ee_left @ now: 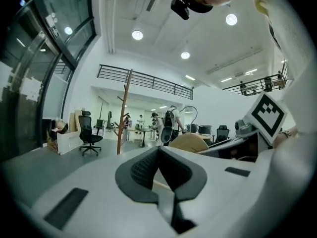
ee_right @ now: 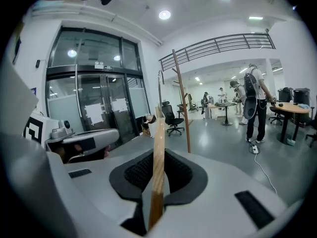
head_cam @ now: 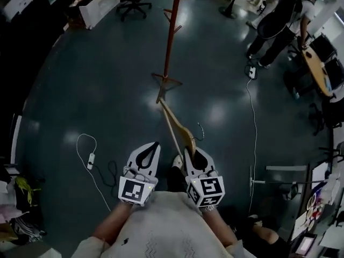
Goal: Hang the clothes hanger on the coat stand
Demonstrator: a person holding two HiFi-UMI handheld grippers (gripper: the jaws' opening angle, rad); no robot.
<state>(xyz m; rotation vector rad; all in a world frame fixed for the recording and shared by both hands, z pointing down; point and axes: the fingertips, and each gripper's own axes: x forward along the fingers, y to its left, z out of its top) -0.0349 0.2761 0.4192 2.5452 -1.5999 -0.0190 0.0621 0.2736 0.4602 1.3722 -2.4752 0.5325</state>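
arms: both forearms reach forward and down, close together, the grippers side by side
right gripper (head_cam: pixel 191 153): jaws narrow, clamped on one end of the wooden clothes hanger (head_cam: pixel 173 123)
clothes hanger: slants up and forward from the jaws, apart from the coat stand (head_cam: pixel 172 31) ahead
left gripper (head_cam: pixel 152 147): jaws together, empty, just beside the right gripper

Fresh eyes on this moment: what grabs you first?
First, the wooden clothes hanger, clamped edge-on in the right gripper and jutting forward above the dark floor, its wire hook off to one side. Next, the red-brown coat stand, standing some way ahead in the open room. The left gripper sits beside the right one, jaws together on nothing.
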